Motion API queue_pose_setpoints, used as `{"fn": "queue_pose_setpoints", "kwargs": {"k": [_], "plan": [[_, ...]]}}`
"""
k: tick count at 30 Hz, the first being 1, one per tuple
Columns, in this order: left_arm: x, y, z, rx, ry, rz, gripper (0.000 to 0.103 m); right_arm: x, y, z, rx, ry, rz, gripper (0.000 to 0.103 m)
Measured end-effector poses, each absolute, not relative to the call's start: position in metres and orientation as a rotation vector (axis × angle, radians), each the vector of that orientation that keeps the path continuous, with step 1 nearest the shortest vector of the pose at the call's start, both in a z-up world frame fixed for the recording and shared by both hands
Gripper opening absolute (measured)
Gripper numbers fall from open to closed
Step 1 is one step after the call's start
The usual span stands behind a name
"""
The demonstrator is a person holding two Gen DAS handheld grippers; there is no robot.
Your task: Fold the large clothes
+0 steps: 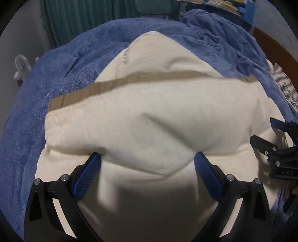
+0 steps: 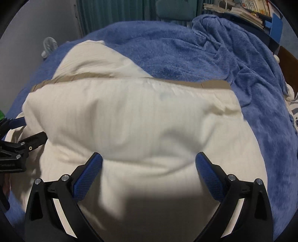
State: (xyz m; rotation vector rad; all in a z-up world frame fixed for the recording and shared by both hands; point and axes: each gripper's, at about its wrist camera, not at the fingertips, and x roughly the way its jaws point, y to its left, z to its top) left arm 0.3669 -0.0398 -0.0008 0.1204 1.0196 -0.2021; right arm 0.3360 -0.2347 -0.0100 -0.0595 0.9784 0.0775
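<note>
A cream garment (image 1: 149,115) with a tan band (image 1: 130,80) across it lies folded over itself on a blue fleece blanket (image 1: 65,65). My left gripper (image 1: 147,158) hangs open just above the near fold, its blue pads (image 1: 87,178) spread wide with cloth under the gap but not pinched. In the right wrist view the same garment (image 2: 130,115) and tan band (image 2: 204,83) fill the middle. My right gripper (image 2: 149,158) is open just as wide over the near fold. Each gripper shows at the edge of the other's view: the right gripper (image 1: 275,149) and the left gripper (image 2: 18,145).
The blue blanket (image 2: 186,52) covers the bed and bunches up at the far right. Green curtains (image 1: 83,18) hang behind. A shelf of books (image 2: 242,11) and a wooden headboard (image 1: 275,48) stand at the right. A patterned cloth (image 1: 285,83) lies by the right edge.
</note>
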Motion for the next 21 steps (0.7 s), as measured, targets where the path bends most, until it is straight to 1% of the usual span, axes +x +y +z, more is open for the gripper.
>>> {"fn": "queue_pose_setpoints", "kwargs": {"k": [4, 7, 10, 13, 21], "plan": [[0.399, -0.031, 0.008, 0.112, 1.007, -0.131, 0.097, 0.369, -0.234, -0.004, -0.017, 0.993, 0.055, 0.097], [0.418, -0.019, 0.008, 0.095, 1.019, -0.064, 0.096, 0.392, -0.237, -0.009, 0.032, 1.009, 0.039, 0.096], [0.428, -0.015, -0.009, 0.067, 1.079, -0.082, 0.097, 0.406, -0.24, -0.022, 0.068, 1.026, 0.035, 0.096], [0.427, -0.018, -0.022, 0.103, 1.074, -0.098, 0.097, 0.412, -0.242, -0.033, 0.078, 1.048, 0.041, 0.097], [0.43, -0.014, -0.047, 0.064, 1.092, -0.114, 0.097, 0.414, -0.239, -0.054, 0.06, 1.067, 0.03, 0.097]]}}
